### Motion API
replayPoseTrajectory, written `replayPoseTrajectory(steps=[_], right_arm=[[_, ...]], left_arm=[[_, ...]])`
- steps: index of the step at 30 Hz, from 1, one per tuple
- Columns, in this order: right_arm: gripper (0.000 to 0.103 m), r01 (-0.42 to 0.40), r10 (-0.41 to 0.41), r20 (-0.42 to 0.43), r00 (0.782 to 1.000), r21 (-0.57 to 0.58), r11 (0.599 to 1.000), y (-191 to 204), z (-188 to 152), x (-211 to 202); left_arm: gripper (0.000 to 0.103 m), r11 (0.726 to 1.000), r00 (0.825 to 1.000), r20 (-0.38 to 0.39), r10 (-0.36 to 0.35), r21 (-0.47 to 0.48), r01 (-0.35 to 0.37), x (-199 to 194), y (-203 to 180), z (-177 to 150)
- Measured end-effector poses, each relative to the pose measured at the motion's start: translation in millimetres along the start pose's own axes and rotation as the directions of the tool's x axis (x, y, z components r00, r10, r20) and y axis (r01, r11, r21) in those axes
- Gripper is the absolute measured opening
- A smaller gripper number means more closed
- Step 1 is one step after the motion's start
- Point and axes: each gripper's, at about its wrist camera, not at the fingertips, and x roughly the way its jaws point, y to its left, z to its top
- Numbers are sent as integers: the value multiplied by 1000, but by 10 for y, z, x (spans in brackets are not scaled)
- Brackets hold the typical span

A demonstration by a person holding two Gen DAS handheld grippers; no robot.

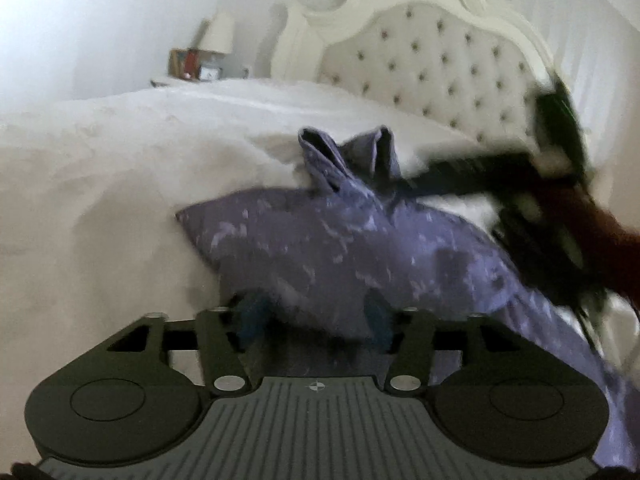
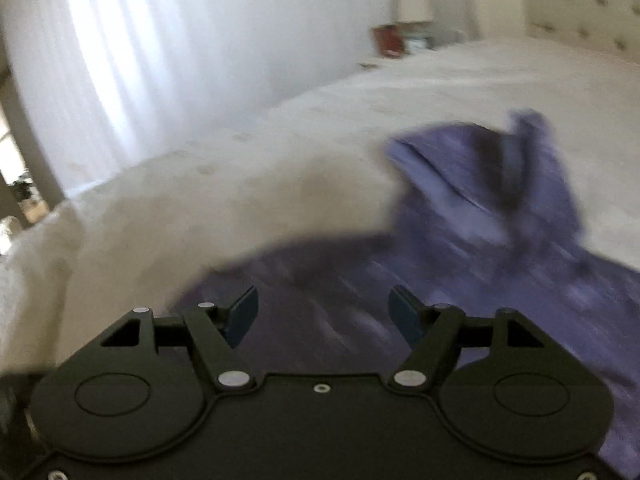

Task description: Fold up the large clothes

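White quilted bed [image 1: 100, 184], tufted button headboard [image 1: 436, 64]. Mottled purple garment [image 1: 360, 248] lies crumpled on it, soft folds, two tube-like ends poking up. Left gripper [image 1: 316, 314]: fingers spread, cloth between them, grip unclear. Right gripper [image 2: 323, 312]: fingers spread, empty, over the fabric.

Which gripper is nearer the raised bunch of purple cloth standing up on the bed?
Right. In the left wrist view the right gripper reaches in beside the raised bunch. The left gripper sits back at the purple garment's near edge, jaws open.
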Motion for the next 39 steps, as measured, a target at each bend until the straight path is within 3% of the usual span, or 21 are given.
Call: replayPoseTrajectory(steps=[1, 4, 6, 8, 10, 13, 17, 22, 27, 32, 36, 39], right_arm=[[75, 23, -23, -16, 1000, -2, 1000, -81, -109, -89], [75, 86, -86, -54, 995, -10, 996, -250, -388, -288], [75, 101, -101, -71, 992, 4, 995, -320, -541, -390], [75, 119, -117, -77, 990, 21, 993, -380, -688, -494], [75, 122, -117, -89, 989, 56, 991, -449, -786, -574], [75, 141, -132, -91, 987, 98, 985, -532, -889, -738], [77, 186, -173, -87, 981, 170, 968, -739, -958, -1074], [83, 289, -270, -104, 957, 265, 920, -1183, -1016, -1516], [84, 411, -387, -141, 911, 370, 833, -1750, -1136, -1988], [84, 516, -510, -141, 849, 429, 741, -2236, -1221, -2529], [88, 593, -614, -113, 781, 441, 674, -2548, -1214, -2958], [91, 654, -692, -107, 714, 455, 604, -2821, -1220, -3221]], left_arm=[[67, 1000, 1000, 21, 20, -11, -20, 18, -30, 9], [69, 997, 994, 79, 80, -24, -78, 52, -126, 48], [74, 991, 988, 75, 134, -33, -132, 119, -154, 42], [74, 976, 977, -17, 213, -50, -214, 247, -66, 1], [75, 959, 952, -160, 260, -76, -274, 486, 83, -92], [76, 961, 957, -168, 238, -102, -257, 526, 166, -131], [74, 957, 943, -184, 278, -33, -288, 492, -4, -34], [74, 959, 948, -140, 284, 48, -280, 240, -314, 38], [75, 971, 967, -100, 233, 72, -227, 122, -716, 161], [75, 983, 976, -134, 173, 83, -163, 284, -1058, 203], [75, 989, 975, -170, 145, 53, -138, 447, -1212, 118], [75, 992, 970, -209, 125, 13, -125, 560, -1271, 14]])
